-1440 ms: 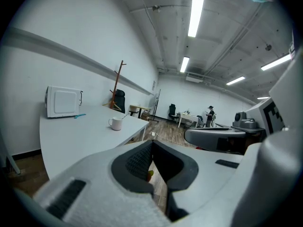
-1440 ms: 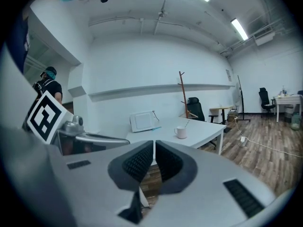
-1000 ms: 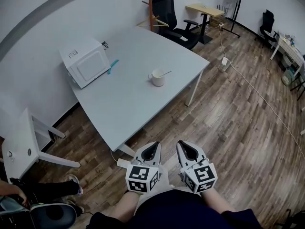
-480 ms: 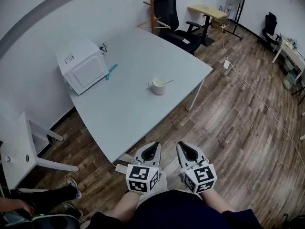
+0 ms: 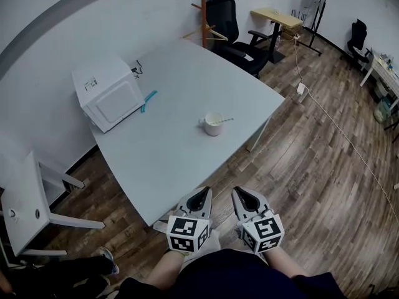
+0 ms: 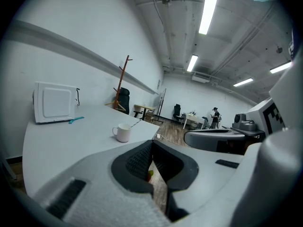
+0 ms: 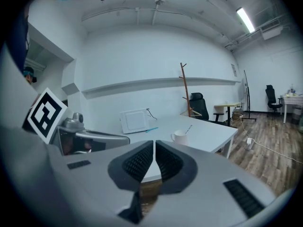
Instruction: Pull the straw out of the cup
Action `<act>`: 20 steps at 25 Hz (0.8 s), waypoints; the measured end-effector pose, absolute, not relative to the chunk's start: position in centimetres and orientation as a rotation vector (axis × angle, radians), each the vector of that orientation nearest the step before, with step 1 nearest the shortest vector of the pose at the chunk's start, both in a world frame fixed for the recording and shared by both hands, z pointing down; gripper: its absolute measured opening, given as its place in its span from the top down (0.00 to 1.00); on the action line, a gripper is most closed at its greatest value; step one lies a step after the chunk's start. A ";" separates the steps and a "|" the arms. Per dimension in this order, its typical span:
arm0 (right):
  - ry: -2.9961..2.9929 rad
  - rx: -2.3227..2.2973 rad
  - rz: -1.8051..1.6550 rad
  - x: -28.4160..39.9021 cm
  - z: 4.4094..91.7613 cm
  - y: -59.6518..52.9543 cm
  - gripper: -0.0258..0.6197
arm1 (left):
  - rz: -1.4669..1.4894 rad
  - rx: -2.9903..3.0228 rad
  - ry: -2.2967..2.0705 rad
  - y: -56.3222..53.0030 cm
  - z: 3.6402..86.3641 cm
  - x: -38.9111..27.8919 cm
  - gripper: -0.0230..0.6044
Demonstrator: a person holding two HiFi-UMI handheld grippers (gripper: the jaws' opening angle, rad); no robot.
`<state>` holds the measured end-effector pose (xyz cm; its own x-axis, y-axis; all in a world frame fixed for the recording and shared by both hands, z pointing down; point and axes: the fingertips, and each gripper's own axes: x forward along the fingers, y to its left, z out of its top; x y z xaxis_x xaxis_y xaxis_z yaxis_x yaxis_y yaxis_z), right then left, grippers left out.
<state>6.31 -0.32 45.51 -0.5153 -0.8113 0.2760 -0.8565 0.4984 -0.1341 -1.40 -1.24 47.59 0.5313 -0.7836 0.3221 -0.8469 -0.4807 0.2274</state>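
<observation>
Holding left gripper (image 5: 198, 199) and right gripper (image 5: 245, 197) low, just off the near edge of the table (image 5: 181, 161), jaws of each pressed together on nothing. Resting well apart from both: cup (image 5: 213, 124) mid-table, straw (image 5: 224, 121) leaning out over its rim toward the right. Risking, by judgement: tipping or dragging the unbraced cup when pulling sideways; missing or crushing the thin straw when closing off-centre.

Left gripper (image 5: 199, 197), right gripper (image 5: 244, 195) side by side, jaws together.
</observation>
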 end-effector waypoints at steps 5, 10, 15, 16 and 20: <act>-2.575 1.431 0.366 5.1 44.7 -3.1 0.91 | 0.247 2.408 -1.355 -4.0 47.3 -2.7 0.93; -2.581 1.433 0.352 4.2 44.2 -5.9 0.91 | 0.234 2.401 -1.351 -6.6 47.1 -3.8 0.93; -2.588 1.436 0.339 3.1 43.9 -8.4 0.91 | 0.225 2.405 -1.355 -9.2 47.0 -4.9 0.93; -2.590 1.436 0.339 2.9 43.9 -8.9 0.91 | 0.224 2.405 -1.356 -9.7 47.1 -5.0 0.93; -2.592 1.429 0.336 2.1 44.0 -10.6 0.91 | 0.219 2.406 -1.352 -11.2 47.1 -5.6 0.93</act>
<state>2.07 -10.55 44.02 -0.5294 -0.8113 0.2481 -0.8477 0.5174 -0.1172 -5.61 -11.24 47.14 0.5271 -0.7910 0.3107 -0.8486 -0.4704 0.2420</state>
